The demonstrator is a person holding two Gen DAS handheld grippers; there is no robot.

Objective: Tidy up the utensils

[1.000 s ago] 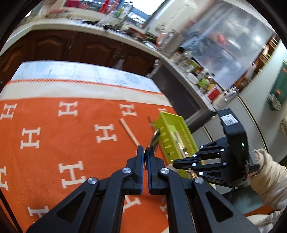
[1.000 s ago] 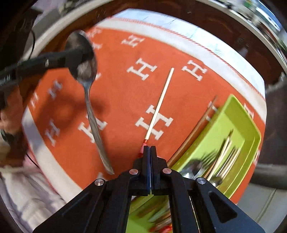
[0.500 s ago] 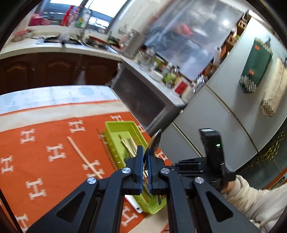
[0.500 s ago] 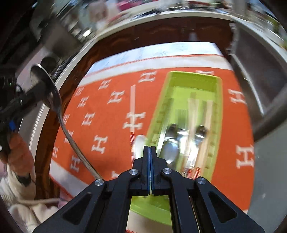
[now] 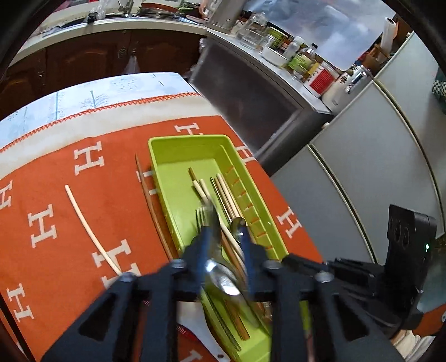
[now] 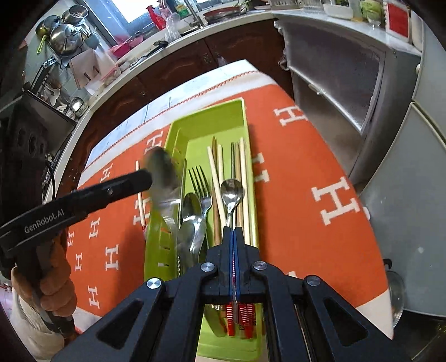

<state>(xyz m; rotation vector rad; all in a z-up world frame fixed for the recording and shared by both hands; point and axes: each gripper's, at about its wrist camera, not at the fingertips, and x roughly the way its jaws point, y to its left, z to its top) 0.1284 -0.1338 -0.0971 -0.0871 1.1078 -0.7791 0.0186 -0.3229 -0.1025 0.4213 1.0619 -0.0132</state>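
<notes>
A lime green utensil tray [image 5: 178,156] [image 6: 211,119] lies on the orange cloth and holds chopsticks, forks and spoons. My left gripper [image 5: 224,236] hangs over the tray's near half with its jaws apart; a blurred steel spoon [image 5: 221,274] [image 6: 161,178] shows between and just below the fingers, over the tray. In the right wrist view the left gripper's fingers [image 6: 122,185] reach in from the left. My right gripper [image 6: 233,231] is shut and empty above the tray's near end. A white chopstick [image 5: 89,228] and a brown chopstick [image 5: 152,206] lie on the cloth left of the tray.
The orange cloth with white H marks [image 5: 69,222] covers the table. A kitchen counter [image 5: 117,23] with dishes runs behind, a steel cabinet [image 5: 251,94] and grey fridge doors [image 5: 376,172] stand to the right.
My left gripper swung over the tray and opened; the spoon it held now shows blurred between its fingers. My right gripper moved over the tray's near end, still shut.
</notes>
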